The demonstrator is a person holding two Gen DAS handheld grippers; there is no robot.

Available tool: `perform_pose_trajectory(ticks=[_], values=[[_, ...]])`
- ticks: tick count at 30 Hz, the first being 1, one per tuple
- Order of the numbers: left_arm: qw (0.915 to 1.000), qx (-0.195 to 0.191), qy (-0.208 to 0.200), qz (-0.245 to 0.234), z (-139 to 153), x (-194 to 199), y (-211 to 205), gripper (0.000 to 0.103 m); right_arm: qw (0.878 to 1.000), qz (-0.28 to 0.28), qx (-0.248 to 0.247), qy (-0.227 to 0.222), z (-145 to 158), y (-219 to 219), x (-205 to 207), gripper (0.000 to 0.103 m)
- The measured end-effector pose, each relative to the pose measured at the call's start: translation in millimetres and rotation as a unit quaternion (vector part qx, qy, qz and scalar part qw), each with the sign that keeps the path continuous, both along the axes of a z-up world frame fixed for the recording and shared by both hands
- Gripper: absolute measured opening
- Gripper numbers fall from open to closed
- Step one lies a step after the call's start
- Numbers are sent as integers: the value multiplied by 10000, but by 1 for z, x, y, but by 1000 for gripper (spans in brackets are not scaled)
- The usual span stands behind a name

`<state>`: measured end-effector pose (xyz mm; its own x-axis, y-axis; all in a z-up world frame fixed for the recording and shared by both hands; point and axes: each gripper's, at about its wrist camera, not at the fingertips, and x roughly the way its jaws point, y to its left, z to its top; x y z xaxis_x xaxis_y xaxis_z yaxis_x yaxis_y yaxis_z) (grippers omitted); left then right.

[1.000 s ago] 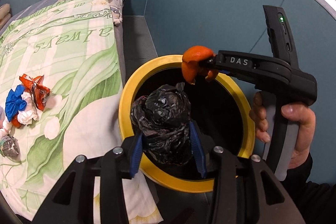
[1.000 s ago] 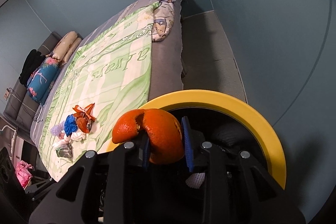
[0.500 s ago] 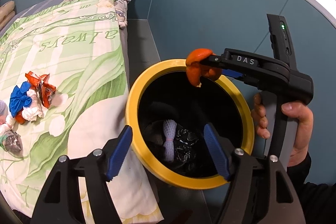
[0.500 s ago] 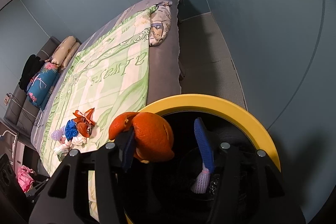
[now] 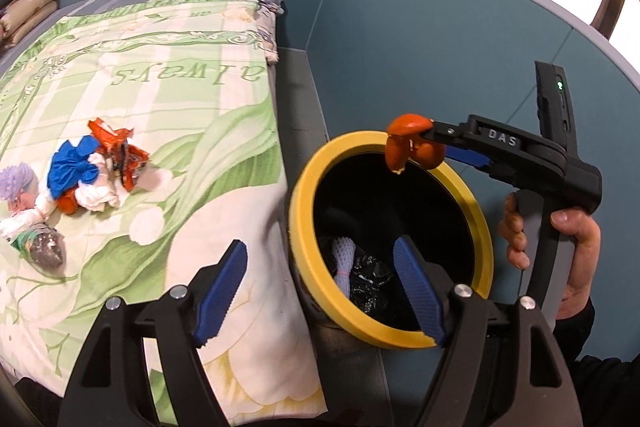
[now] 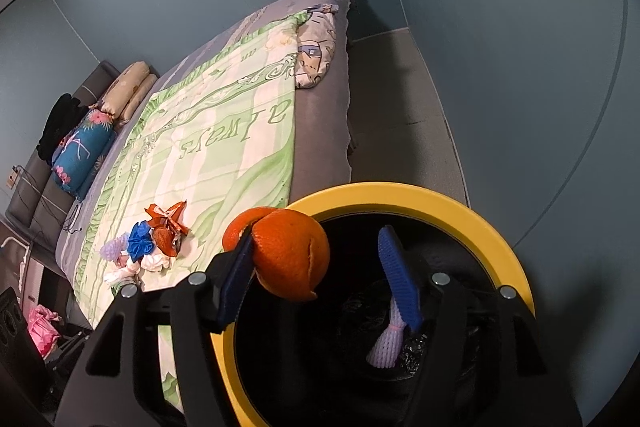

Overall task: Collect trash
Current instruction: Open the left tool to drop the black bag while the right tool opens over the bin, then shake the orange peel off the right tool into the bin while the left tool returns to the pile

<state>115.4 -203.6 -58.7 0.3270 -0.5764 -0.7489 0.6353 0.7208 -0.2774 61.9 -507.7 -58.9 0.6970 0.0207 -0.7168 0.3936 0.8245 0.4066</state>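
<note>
A black bin with a yellow rim (image 5: 304, 187) (image 6: 400, 193) stands beside the bed. My left gripper (image 5: 319, 243) hovers over its near rim, jaws opening, nothing between them. A black plastic bag (image 5: 368, 279) and a white foam net (image 5: 344, 263) (image 6: 386, 343) lie inside the bin. My right gripper (image 6: 316, 235) (image 5: 434, 143) hangs over the bin's far rim, jaws opening. An orange peel (image 6: 292, 255) (image 5: 408, 143) clings to its left pad, with a clear gap to the right pad. More trash (image 5: 92, 171) (image 6: 152, 247) lies piled on the bed.
The bed with a green and white quilt (image 5: 180, 107) fills the left side. Blue walls (image 5: 400, 47) close in behind and right of the bin. A strip of grey floor (image 6: 400, 107) runs between bed and wall. Pillows (image 6: 84, 151) lie at the bed's far end.
The left gripper opened and dropped the black bag into the bin, then shifted towards the bed. The right jaws spread apart, and the orange peel stays stuck to the left pad.
</note>
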Motion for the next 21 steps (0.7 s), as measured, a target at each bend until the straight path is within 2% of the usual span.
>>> perform_pose_trajectory(ticks=[2, 4, 12, 21], values=[[10000, -46, -17, 54, 3, 1, 9, 73, 10000, 6, -58, -1, 4, 2, 0, 65], [9999, -63, -50, 119, 4, 1, 16, 74, 9999, 24, -108, -13, 7, 5, 1, 67], [9989, -105, -123, 450, 7, 10, 53, 75, 9997, 141, -221, 11, 20, 17, 3, 73], [9933, -272, -190, 1110, 11, 28, 118, 75, 9992, 254, -301, 59, 31, 30, 8, 78]])
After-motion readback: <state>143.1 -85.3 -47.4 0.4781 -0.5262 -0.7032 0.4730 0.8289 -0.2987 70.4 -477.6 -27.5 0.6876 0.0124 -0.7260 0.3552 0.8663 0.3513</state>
